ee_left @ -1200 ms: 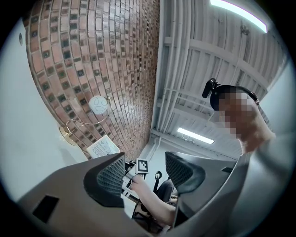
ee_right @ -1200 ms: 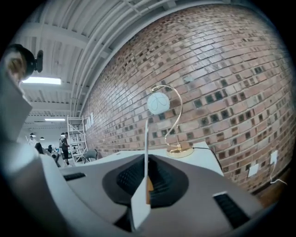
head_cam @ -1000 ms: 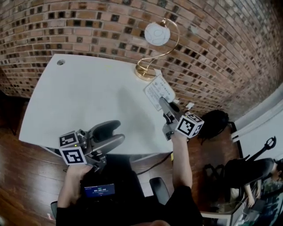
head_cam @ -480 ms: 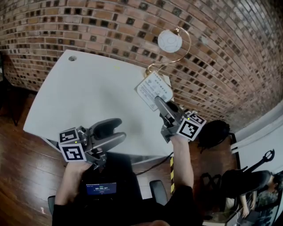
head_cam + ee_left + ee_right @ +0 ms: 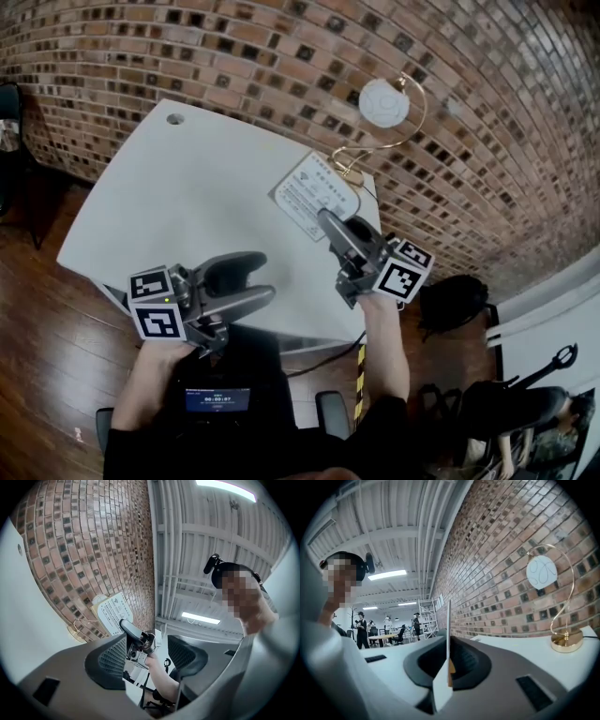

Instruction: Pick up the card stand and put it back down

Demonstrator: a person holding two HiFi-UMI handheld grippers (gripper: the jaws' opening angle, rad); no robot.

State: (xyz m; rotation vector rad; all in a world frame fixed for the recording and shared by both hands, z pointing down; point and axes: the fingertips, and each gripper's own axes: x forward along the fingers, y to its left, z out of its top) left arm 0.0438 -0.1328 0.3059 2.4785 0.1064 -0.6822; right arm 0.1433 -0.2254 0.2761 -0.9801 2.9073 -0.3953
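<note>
Card stand [image 5: 312, 192]: white printed rectangle, wifi mark at far end, tan base at jaws. Upper centre of head view, over table [image 5: 187, 206] corner, lower left of lamp [image 5: 384, 101]. Long axis diagonal, pointing upper left. Edge-on in right gripper view. Right gripper [image 5: 330, 223] clamps lower end. Left gripper [image 5: 255, 279] wide, empty.

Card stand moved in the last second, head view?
Yes. Held in the shut right gripper, the card stand was right of the base of the lamp before; now it sits left of it.
</note>
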